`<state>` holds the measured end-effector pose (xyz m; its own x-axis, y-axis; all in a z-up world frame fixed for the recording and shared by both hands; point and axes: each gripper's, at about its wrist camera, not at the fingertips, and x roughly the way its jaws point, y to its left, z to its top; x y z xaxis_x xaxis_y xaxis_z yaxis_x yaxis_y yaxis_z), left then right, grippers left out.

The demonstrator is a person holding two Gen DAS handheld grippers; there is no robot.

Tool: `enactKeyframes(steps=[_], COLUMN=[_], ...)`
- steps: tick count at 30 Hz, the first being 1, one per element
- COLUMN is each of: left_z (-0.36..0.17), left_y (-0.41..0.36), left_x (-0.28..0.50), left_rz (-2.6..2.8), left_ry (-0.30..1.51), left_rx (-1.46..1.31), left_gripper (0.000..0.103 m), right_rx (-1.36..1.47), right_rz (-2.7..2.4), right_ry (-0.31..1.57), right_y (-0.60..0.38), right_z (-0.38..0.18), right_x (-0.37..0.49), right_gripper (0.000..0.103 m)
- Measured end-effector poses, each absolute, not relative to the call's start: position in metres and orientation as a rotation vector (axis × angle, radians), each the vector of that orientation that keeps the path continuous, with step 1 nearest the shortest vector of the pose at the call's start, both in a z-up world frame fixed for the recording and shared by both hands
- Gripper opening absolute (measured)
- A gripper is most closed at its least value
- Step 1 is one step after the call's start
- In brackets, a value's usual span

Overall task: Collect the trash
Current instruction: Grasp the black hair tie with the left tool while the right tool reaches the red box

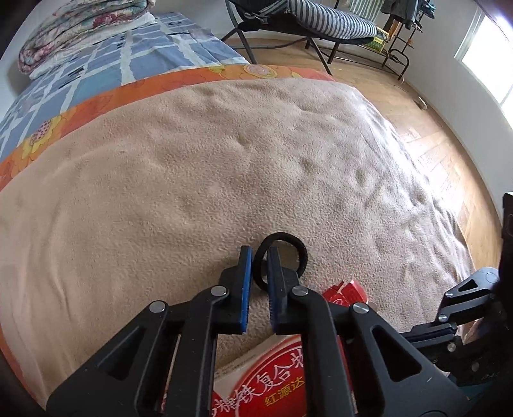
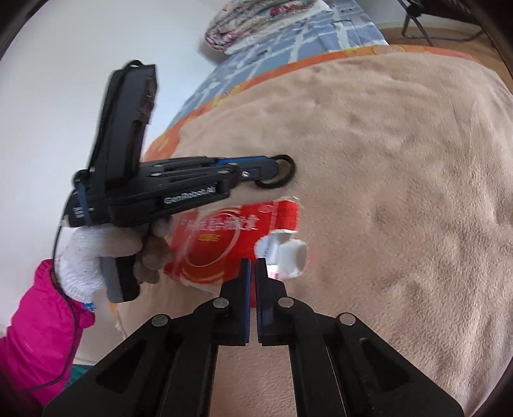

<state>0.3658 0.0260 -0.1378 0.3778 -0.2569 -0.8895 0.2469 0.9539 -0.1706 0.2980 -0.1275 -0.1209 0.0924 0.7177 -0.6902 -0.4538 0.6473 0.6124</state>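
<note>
A black hair tie (image 1: 279, 259) is seen through the left wrist camera on a beige fleece blanket (image 1: 192, 179) spread over a bed, its near-left arc pinched between the blue-padded fingers of the left claw (image 1: 259, 256), which is closed on it. A red medicine box (image 1: 275, 372) printed with Chinese characters is partly hidden beneath the claw's linkage. Part of the right claw's black frame is visible at the right edge. A folded floral quilt (image 1: 80, 29) and a striped lounge chair (image 1: 330, 22) are seen beyond the bed.

From the right wrist camera, the left claw (image 2: 278, 169) is shown held by a white-gloved hand (image 2: 105, 253) in a pink sleeve (image 2: 41, 330), its tips clamped on the hair tie (image 2: 279, 184). The torn red box (image 2: 237, 237) lies just nearer, its white inner packet (image 2: 288, 256) exposed at the ripped end. The right claw (image 2: 253, 266) is closed, its tips against the box's near edge; whether cardboard is pinched cannot be told through the blur.
</note>
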Motion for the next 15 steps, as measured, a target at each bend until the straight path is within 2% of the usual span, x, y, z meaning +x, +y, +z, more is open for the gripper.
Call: enactKeyframes(steps=[15], left_z=[-0.144], left_y=[0.035], left_x=[0.367], left_rz=[-0.330], left_ry=[1.149], left_rx=[-0.040], left_gripper=[0.007], right_rx=[0.449], right_rz=[0.945], right_ry=[1.279], right_y=[-0.136], right_z=[-0.147], right_x=[0.319], right_gripper=[0.001])
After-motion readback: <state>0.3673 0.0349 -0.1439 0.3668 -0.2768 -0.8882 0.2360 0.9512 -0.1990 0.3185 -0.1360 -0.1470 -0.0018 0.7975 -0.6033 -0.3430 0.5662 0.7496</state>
